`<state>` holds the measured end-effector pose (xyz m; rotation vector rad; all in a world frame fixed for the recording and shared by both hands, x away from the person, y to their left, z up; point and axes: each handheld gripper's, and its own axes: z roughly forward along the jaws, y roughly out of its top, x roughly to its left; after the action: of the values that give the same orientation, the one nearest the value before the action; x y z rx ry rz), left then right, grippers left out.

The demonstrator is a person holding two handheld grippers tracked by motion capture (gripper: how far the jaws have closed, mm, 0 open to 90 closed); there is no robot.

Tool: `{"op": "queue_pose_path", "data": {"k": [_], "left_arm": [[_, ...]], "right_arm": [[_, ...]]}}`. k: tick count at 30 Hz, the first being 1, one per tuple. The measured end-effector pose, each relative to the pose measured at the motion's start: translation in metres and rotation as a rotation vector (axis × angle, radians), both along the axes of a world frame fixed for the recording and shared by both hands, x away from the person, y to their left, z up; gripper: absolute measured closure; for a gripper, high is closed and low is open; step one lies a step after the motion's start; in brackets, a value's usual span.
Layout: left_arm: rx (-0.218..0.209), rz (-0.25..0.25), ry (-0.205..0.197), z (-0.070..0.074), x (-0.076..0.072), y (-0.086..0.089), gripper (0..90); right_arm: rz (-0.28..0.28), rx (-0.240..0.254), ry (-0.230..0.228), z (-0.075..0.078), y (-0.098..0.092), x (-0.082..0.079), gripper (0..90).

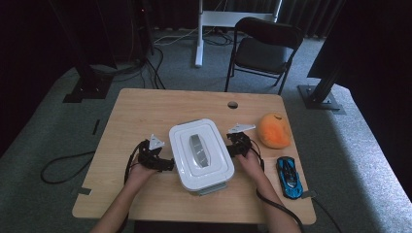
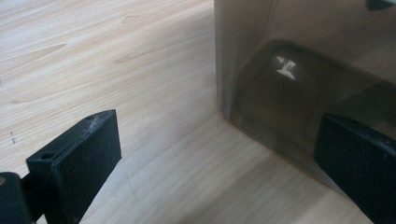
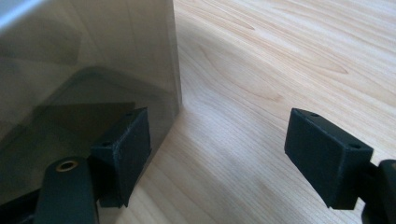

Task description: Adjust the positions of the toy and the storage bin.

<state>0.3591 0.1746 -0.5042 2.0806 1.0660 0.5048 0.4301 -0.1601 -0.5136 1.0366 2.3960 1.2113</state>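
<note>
Grippers, left (image 1: 167, 164) and right (image 1: 232, 148), gape wide, flanking box (image 1: 201, 154), seemingly untouched.

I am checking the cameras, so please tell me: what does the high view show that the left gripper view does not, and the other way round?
High view alone: the box's white lid with its grey handle, the orange soft toy, the blue toy car, the right gripper, both hands, the black chair and the grey floor.

Left gripper view alone: the box's smoky see-through wall up close, with a bright reflection on it, and the two black fingers wide apart with one beside that wall.

Both share the box, the left gripper and the wooden table.
</note>
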Motion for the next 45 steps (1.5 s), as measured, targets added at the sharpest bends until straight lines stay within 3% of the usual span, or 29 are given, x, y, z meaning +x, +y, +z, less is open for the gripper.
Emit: {"op": "queue_pose_path", "data": {"k": [10,14,19,26,37,42,45], "left_arm": [[-0.007,-0.018,-0.001,-0.001,-0.020,0.001,1.3],[-0.029,-0.020,-0.001,-0.002,-0.026,0.002,1.3],[-0.014,-0.037,-0.004,-0.005,-0.035,-0.001,1.3],[-0.025,-0.048,0.005,-0.006,-0.043,-0.002,1.2],[-0.028,-0.058,0.001,-0.008,-0.048,-0.003,1.2],[-0.067,-0.070,0.012,-0.010,-0.046,-0.005,1.2],[-0.091,-0.073,0.012,-0.010,-0.044,-0.005,1.2]], "right_arm": [[0.060,0.003,0.003,0.002,0.001,-0.005,21.9],[0.068,0.003,-0.008,0.001,0.002,-0.008,21.9],[0.074,0.011,-0.014,0.001,0.002,-0.011,22.0],[0.095,0.017,-0.019,0.003,0.003,-0.012,22.5],[0.113,0.045,0.017,-0.001,0.003,-0.005,22.5],[0.106,0.051,0.037,-0.002,-0.002,0.002,20.4],[0.085,0.088,0.036,-0.002,-0.010,0.002,16.3]]}}
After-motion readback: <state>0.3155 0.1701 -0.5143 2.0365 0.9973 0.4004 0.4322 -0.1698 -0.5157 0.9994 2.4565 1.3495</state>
